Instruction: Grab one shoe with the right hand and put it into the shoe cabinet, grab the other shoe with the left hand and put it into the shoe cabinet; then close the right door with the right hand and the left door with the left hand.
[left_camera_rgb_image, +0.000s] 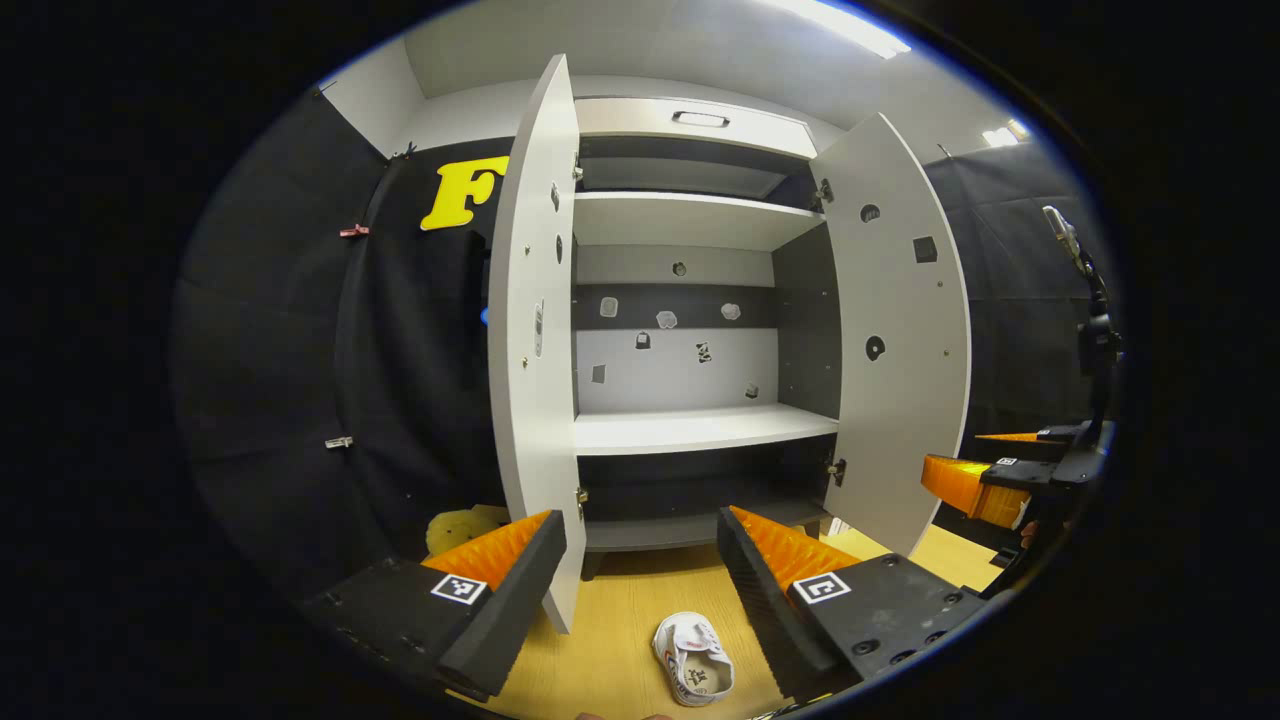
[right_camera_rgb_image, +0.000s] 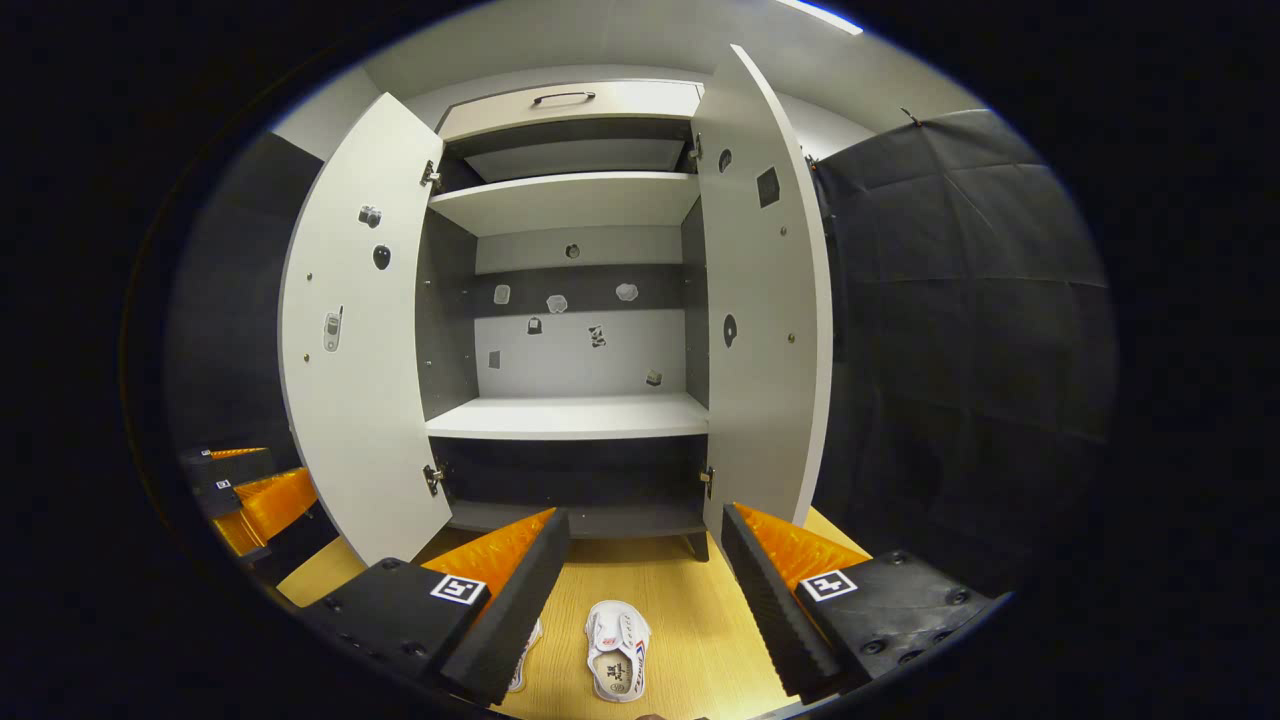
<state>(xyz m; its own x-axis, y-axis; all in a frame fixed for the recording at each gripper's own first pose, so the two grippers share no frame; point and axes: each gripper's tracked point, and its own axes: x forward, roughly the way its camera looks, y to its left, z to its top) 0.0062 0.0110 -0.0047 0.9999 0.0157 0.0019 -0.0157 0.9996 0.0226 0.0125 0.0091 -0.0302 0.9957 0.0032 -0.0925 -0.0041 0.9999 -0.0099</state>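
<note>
The white shoe cabinet (left_camera_rgb_image: 690, 430) stands ahead with both doors swung wide; its middle shelf (right_camera_rgb_image: 570, 417) is bare. A white shoe (left_camera_rgb_image: 692, 660) lies on the wooden floor below my left gripper (left_camera_rgb_image: 640, 540), which is open and holds nothing. In the right gripper view the same kind of white shoe (right_camera_rgb_image: 617, 650) lies on the floor between the open fingers of my right gripper (right_camera_rgb_image: 640, 535). A second shoe (right_camera_rgb_image: 527, 645) peeks out from behind that gripper's left finger, mostly hidden. Both grippers hover above the shoes and in front of the cabinet.
The left door (left_camera_rgb_image: 530, 350) and right door (left_camera_rgb_image: 905, 330) jut out toward me on either side of the opening. The right gripper (left_camera_rgb_image: 985, 480) shows at the right edge of the left gripper view. Black cloth walls the booth on both sides.
</note>
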